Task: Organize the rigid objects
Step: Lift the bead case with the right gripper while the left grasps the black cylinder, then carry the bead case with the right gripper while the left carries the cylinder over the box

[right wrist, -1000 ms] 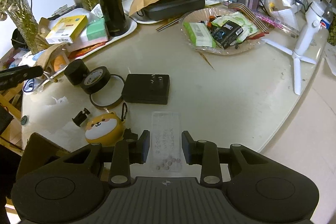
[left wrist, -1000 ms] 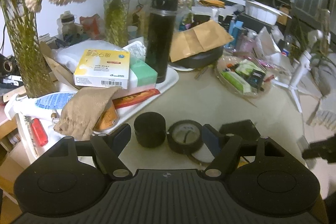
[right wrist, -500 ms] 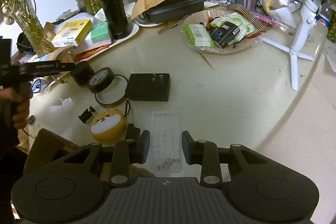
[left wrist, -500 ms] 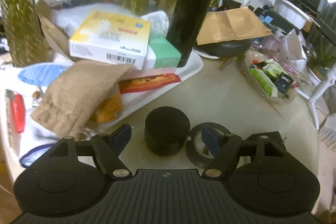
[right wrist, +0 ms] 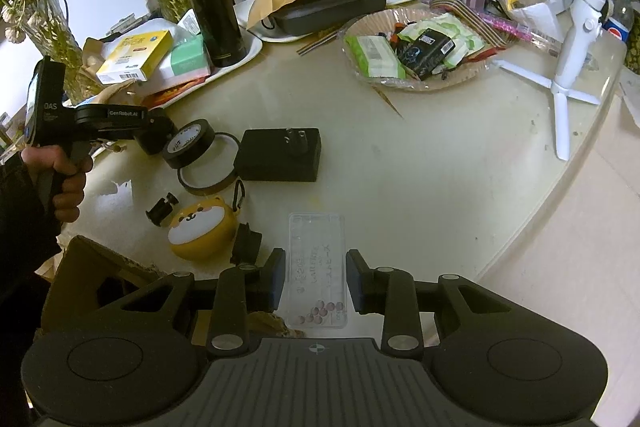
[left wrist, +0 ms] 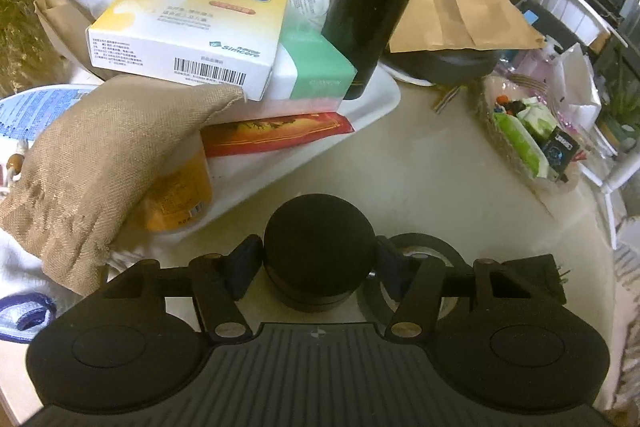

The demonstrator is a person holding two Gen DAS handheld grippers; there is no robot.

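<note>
Closing now, the jaws of my left gripper (left wrist: 318,259) sit on either side of the black round container (left wrist: 319,247), which stands on the table (left wrist: 420,179) just beside the black tape roll (left wrist: 424,259) and near the white tray (left wrist: 372,107). In the left wrist view the pads look to be at its wall, though I cannot tell whether they press yet. To do this well I should keep the grip centred on the widest part, squeeze evenly, and lift straight up — the tape roll is close enough for my right-hand finger to snag. Left hand (right wrist: 66,175) holds the handle, gripper tilted steeply down. My right gripper (right wrist: 316,281) hangs narrow but unclamped over the clear plastic case (right wrist: 316,267) — pads just apart from its edges.
</note>
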